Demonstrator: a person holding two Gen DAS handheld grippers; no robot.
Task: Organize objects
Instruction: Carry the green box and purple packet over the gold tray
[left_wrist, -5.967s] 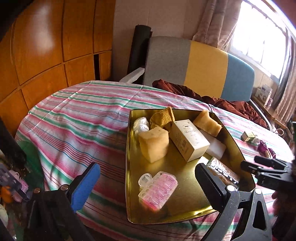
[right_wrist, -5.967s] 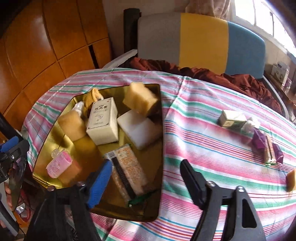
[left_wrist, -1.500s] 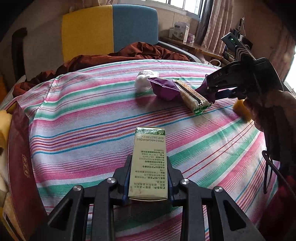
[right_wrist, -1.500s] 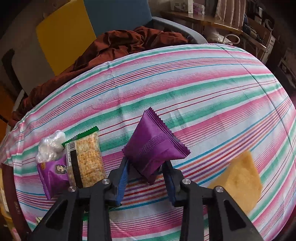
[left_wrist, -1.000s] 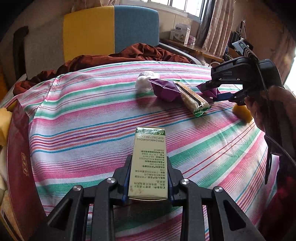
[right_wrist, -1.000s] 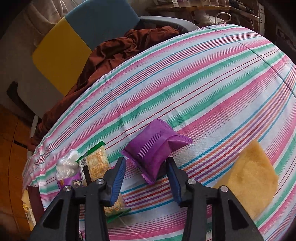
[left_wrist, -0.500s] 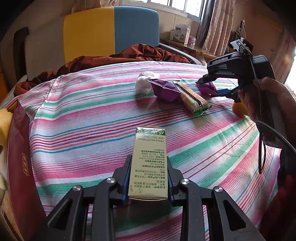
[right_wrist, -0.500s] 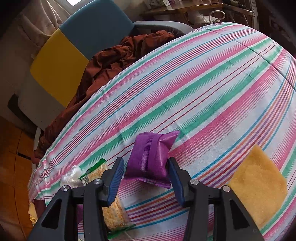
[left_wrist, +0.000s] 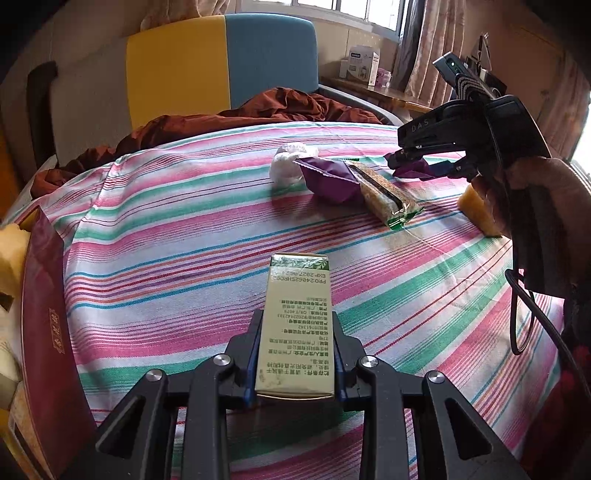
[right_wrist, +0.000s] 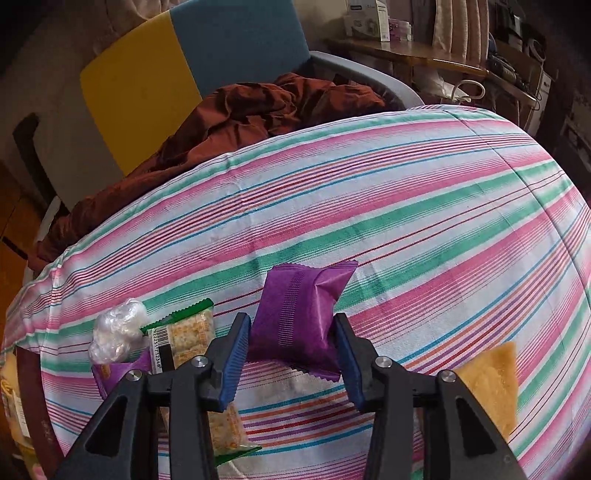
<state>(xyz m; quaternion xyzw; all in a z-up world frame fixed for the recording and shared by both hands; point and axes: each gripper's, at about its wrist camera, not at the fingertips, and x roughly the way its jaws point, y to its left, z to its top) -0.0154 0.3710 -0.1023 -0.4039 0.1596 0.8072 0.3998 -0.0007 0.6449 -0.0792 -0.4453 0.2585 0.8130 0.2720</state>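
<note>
My left gripper (left_wrist: 295, 318) is shut on a small green-and-cream carton (left_wrist: 298, 280), held just above the striped tablecloth (left_wrist: 177, 229). In the right wrist view my right gripper (right_wrist: 291, 322) has a purple snack packet (right_wrist: 295, 295) between its blue pads, which press on its sides as the jaws close. The packet hangs clear of the cloth. From the left wrist view that right gripper (left_wrist: 417, 166) sits at the far right in a person's hand (left_wrist: 546, 192), the purple packet (left_wrist: 413, 170) showing at its tips.
On the cloth lie another purple packet (left_wrist: 330, 179), a cracker pack (left_wrist: 386, 199), a white plastic wad (left_wrist: 288, 162) and a yellow sponge (right_wrist: 487, 380). The tray's dark red wall (left_wrist: 44, 314) stands at the left. A chair with brown cloth (left_wrist: 258, 114) is behind the table.
The right gripper has rolled and shifted with the purple packet, which now sits squarely between the pads, off the cloth. The left gripper and its carton have not moved.
</note>
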